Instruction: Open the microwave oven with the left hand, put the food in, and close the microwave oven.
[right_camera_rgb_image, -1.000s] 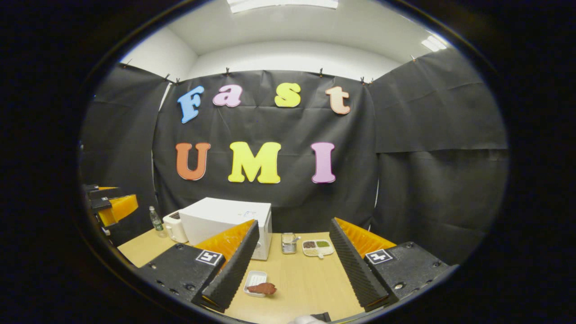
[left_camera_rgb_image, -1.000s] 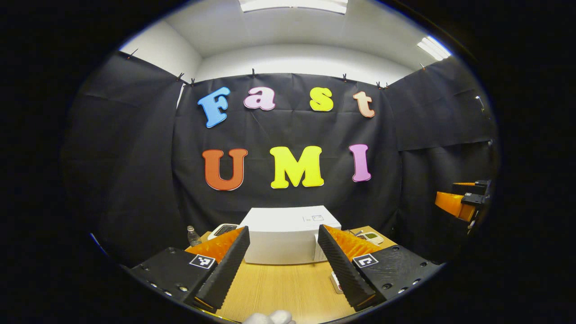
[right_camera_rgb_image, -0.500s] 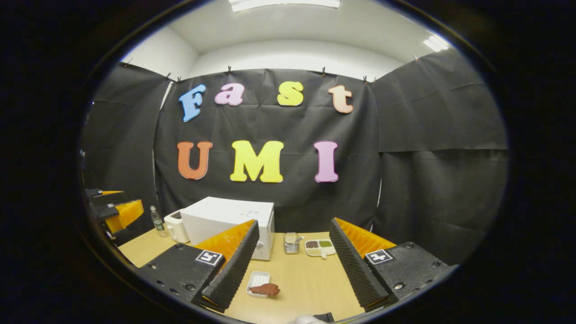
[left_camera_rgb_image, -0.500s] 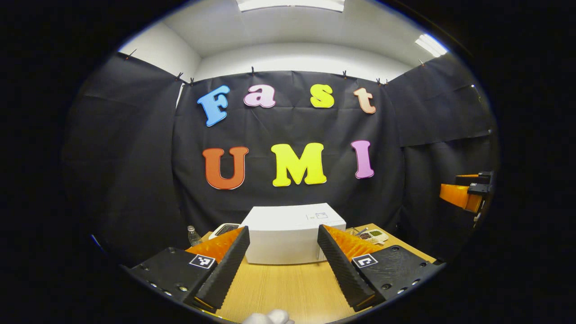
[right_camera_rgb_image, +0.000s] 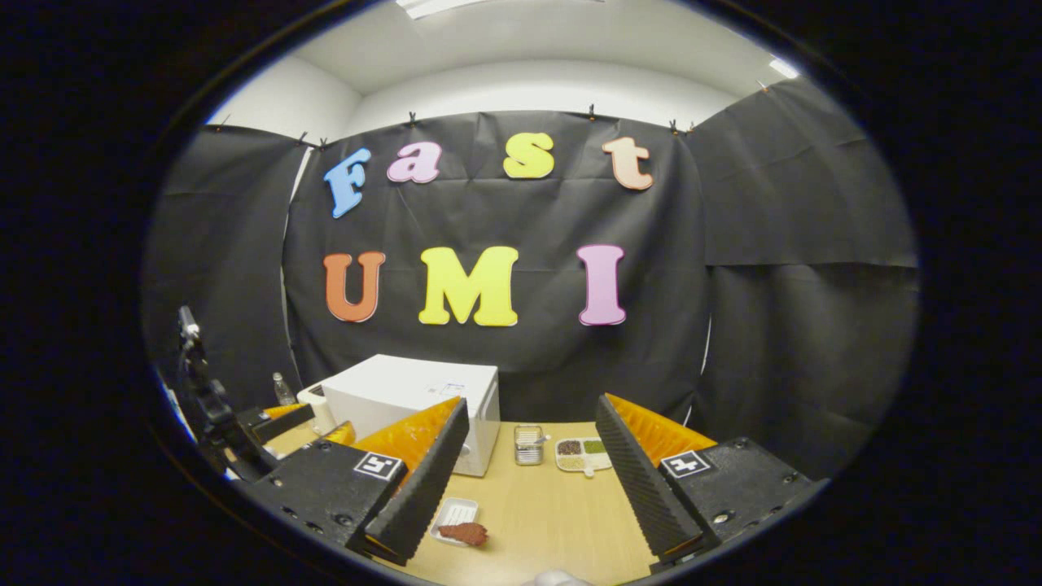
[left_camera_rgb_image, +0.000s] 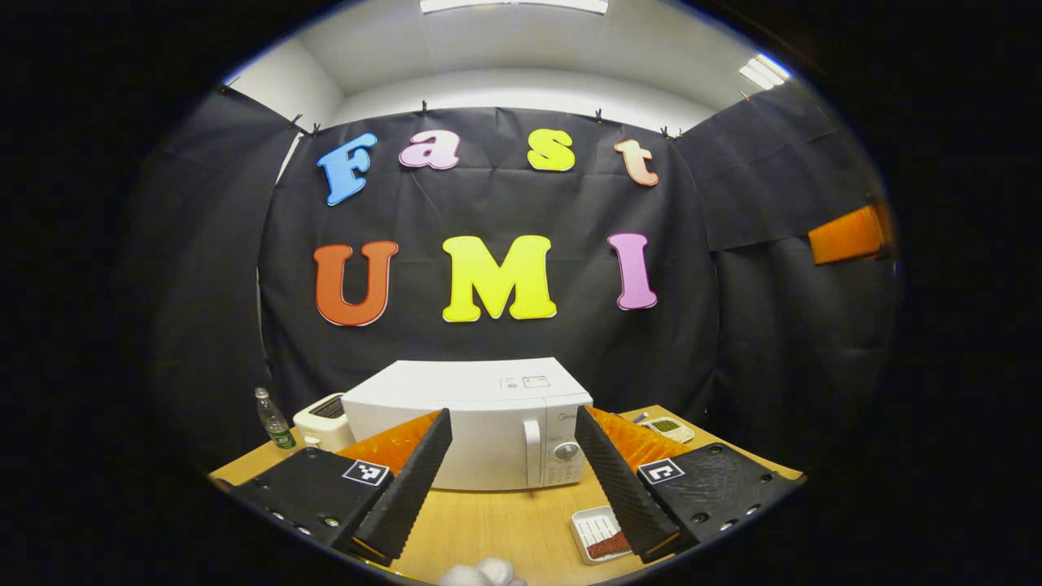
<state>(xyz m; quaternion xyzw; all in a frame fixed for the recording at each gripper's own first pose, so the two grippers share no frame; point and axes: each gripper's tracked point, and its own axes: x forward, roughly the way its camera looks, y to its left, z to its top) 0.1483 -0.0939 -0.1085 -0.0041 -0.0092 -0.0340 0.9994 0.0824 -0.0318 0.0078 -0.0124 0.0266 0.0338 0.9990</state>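
Here the left gripper (left_camera_rgb_image: 509,456) hangs above the wooden table (left_camera_rgb_image: 488,529) with its fingers spread wide and nothing between them, facing the front of the white microwave (left_camera_rgb_image: 468,423). The microwave's door is closed, with its handle (left_camera_rgb_image: 532,452) and a round knob (left_camera_rgb_image: 566,450) on the right side of the front. Left of it stand a toaster (left_camera_rgb_image: 319,419) and a small bottle (left_camera_rgb_image: 271,417). A white tray with a brown piece of food (left_camera_rgb_image: 600,537) lies on the table near the left gripper's right finger.

In the right gripper view, the right gripper (right_camera_rgb_image: 529,464) is likewise wide open and empty, above the table. The food (right_camera_rgb_image: 464,532) rests on its tray (right_camera_rgb_image: 452,516) just beside that gripper's left finger, in front of the microwave. Behind stand a small metal rack (right_camera_rgb_image: 528,444) and a divided dish (right_camera_rgb_image: 583,452).
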